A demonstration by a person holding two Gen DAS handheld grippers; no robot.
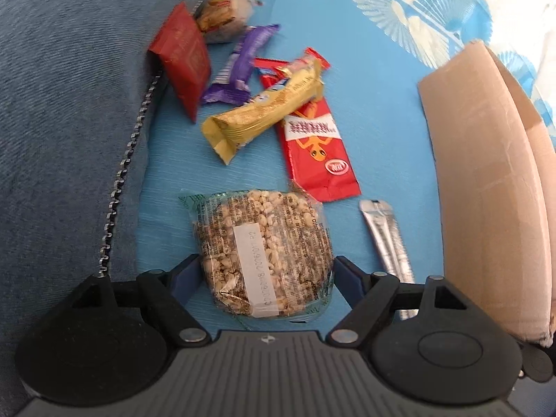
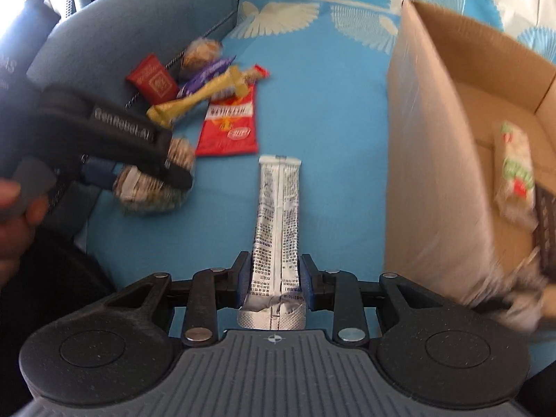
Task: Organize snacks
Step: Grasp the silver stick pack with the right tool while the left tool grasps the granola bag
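My left gripper (image 1: 266, 272) is shut on a clear pack of puffed grain cake (image 1: 266, 253); the same hold shows in the right wrist view (image 2: 156, 180). My right gripper (image 2: 276, 278) is shut on a long silver sachet (image 2: 276, 229), also seen in the left wrist view (image 1: 389, 243). On the blue patterned cloth (image 1: 375, 111) beyond lie a red packet (image 1: 314, 142), a yellow bar (image 1: 264, 107), a purple bar (image 1: 243, 62), a dark red square pack (image 1: 182, 59) and a pale wrapped snack (image 1: 222, 10). An open cardboard box (image 2: 441, 160) stands to the right.
The box holds a white, green and red wrapped snack (image 2: 516, 177) and a dark item (image 2: 547, 229). A blue-grey cushion (image 1: 69, 104) with a zipper edge borders the cloth on the left. A person's hand (image 2: 14, 208) holds the left gripper's handle.
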